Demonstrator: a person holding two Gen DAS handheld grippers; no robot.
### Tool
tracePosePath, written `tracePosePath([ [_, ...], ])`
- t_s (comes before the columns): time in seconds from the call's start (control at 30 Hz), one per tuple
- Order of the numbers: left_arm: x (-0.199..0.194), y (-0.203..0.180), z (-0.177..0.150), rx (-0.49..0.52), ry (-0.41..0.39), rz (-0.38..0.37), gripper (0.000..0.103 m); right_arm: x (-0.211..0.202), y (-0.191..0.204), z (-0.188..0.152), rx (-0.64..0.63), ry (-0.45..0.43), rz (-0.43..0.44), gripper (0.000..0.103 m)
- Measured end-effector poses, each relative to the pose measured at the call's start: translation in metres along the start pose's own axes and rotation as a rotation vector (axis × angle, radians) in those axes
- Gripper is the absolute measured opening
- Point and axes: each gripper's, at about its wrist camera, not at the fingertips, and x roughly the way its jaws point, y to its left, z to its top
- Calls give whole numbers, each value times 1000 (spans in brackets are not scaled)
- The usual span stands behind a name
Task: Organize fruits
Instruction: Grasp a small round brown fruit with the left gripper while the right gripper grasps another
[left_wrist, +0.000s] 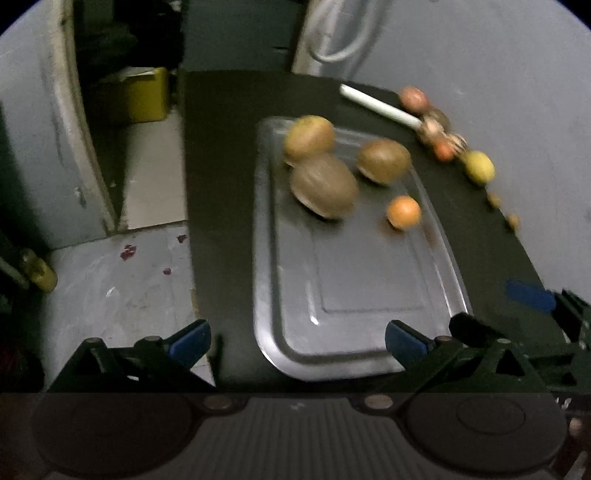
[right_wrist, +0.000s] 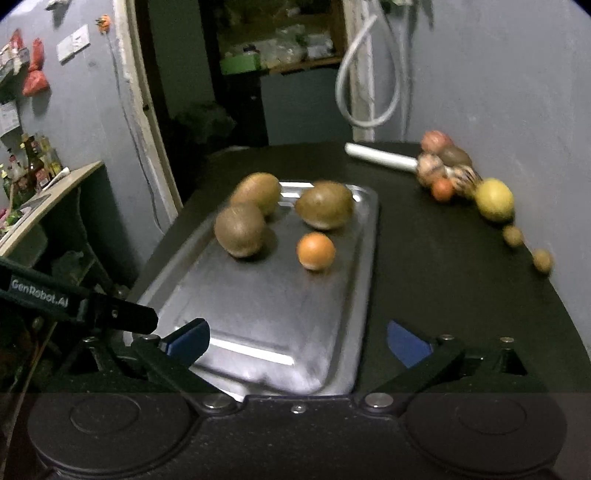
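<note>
A steel tray (left_wrist: 369, 295) (right_wrist: 258, 314) lies on a black table. At its far end lie three brown kiwis (left_wrist: 323, 186) (right_wrist: 240, 230) and one small orange fruit (left_wrist: 403, 212) (right_wrist: 316, 251). A yellow lemon (left_wrist: 479, 167) (right_wrist: 494, 199), a small red-orange fruit (left_wrist: 443, 150) (right_wrist: 442, 190) and other loose fruits (right_wrist: 436, 155) lie on the table at the far right by the wall. My left gripper (left_wrist: 297, 341) is open and empty over the tray's near edge. My right gripper (right_wrist: 297, 341) is open and empty at the tray's near end.
A white tube (left_wrist: 376, 105) (right_wrist: 380, 157) lies at the table's far end. Two small brown nuts (right_wrist: 528, 247) sit near the right wall. The table's left edge drops to the floor (left_wrist: 118, 280). The left gripper's body (right_wrist: 74, 306) shows at the right wrist view's left.
</note>
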Motion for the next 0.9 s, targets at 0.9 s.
tracePosePath([
  [0.9,73,-157,80,278,27,-204,102,-6,-164,-28,520,8,-413,102],
])
